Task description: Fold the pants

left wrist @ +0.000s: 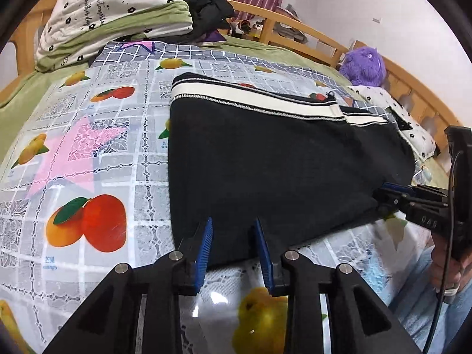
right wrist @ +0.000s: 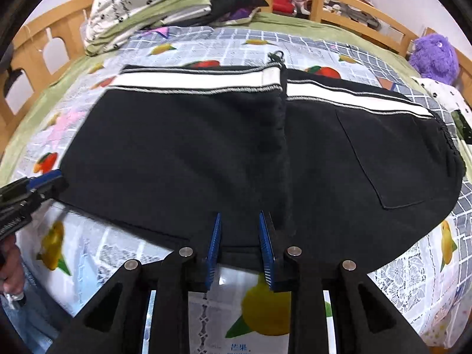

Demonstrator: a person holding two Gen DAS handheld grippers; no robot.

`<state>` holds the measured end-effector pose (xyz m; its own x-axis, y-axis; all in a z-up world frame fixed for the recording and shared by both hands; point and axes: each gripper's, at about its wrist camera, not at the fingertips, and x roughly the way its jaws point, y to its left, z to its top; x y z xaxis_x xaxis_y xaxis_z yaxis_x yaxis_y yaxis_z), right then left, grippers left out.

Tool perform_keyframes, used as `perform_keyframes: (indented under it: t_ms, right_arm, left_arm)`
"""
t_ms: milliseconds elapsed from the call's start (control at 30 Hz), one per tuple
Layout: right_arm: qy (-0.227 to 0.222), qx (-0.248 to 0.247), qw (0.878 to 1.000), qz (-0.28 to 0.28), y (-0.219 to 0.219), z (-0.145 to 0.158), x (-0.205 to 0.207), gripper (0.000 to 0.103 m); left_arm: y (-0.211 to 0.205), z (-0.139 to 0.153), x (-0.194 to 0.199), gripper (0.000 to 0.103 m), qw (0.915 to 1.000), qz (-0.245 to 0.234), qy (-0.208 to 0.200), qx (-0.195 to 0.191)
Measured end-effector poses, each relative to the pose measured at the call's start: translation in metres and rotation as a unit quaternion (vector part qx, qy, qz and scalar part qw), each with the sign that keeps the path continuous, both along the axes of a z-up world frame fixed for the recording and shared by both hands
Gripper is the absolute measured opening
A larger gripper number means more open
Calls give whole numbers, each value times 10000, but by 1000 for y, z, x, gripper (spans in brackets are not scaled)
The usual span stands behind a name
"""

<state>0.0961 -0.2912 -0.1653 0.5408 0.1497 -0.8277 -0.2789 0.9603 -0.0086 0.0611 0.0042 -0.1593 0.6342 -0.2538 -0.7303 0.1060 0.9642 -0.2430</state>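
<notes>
Black pants (right wrist: pixel 250 147) with a white side stripe lie folded on the fruit-print cloth, the leg part laid over the seat part with its back pocket (right wrist: pixel 392 159). They also show in the left wrist view (left wrist: pixel 280 159). My left gripper (left wrist: pixel 233 224) is open at the pants' near left edge, its blue pads over the fabric. My right gripper (right wrist: pixel 239 221) is open at the near edge by the overlapping hem. Each gripper shows in the other's view, the right one (left wrist: pixel 389 197) and the left one (right wrist: pixel 44 181).
The fruit-print cloth (left wrist: pixel 97 153) covers a green bed with a wooden rail (right wrist: pixel 348 3). A folded quilt (left wrist: pixel 112 14) and dark clothes lie at the head. A purple plush toy (right wrist: pixel 436 56) sits at the right. The person's jeans (left wrist: pixel 436 295) are beside the bed.
</notes>
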Motion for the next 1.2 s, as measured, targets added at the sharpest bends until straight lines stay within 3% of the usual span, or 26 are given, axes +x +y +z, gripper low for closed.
perform_keyframes:
  t_ms: [67, 133, 233, 367, 433, 533, 600, 633, 767, 867, 900, 967, 1000, 1133, 1200]
  right_arm:
    - [-104, 439, 9990, 15, -7, 12, 2, 27]
    - [-349, 786, 9963, -74, -18, 25, 5, 33]
    - [-586, 720, 9948, -411, -39, 35, 14, 35]
    - [-599, 888, 9882, -1094, -89, 43, 9, 35]
    - [-508, 803, 9852, -1425, -118, 43, 3, 40]
    - [-364, 738, 9773, -1950, -162, 36, -4, 51]
    - [-194, 836, 9692, -2308, -188, 27, -3, 53]
    - [-74, 938, 9645, -2468, -200, 20, -1, 53]
    - [125, 1591, 9520, -2613, -227, -2, 20, 53]
    - [367, 2298, 9381, -2566, -243, -27, 48, 52]
    - [412, 2389, 9355, -2571, -246, -34, 56, 49]
    - [393, 2402, 9318, -2691, -248, -39, 72, 23]
    - [512, 2329, 9319, -2734, -246, -39, 82, 9]
    - [187, 1982, 9406, -2750, -219, -2, 88, 6]
    - [51, 2197, 9390, -2648, -206, 19, 83, 6]
  left_arm:
    - [10, 4, 0, 28, 9995, 65, 5, -304]
    - [19, 6, 5, 28, 9987, 185, 3, -484]
    - [29, 8, 21, 28, 9977, 348, 44, -575]
    - [40, 7, 50, 28, 9950, 383, 295, -875]
    - [45, 3, 64, 28, 9935, 430, 442, -957]
    - [48, -4, 87, 29, 9937, 431, 563, -873]
    - [49, -13, 102, 45, 9930, 379, 684, -885]
    - [49, -17, 108, 46, 9923, 336, 741, -934]
    - [48, -22, 126, 46, 9899, 186, 743, -1193]
    - [51, -26, 141, 45, 9836, 244, 843, -1577]
    - [51, -26, 145, 38, 9819, 298, 861, -1663]
    - [52, -27, 151, 15, 9796, 328, 903, -1767]
    - [50, -24, 153, 11, 9801, 303, 854, -1766]
    - [52, 20, 150, 10, 9854, 262, 350, -1643]
    - [70, 44, 146, 10, 9882, 353, 178, -1479]
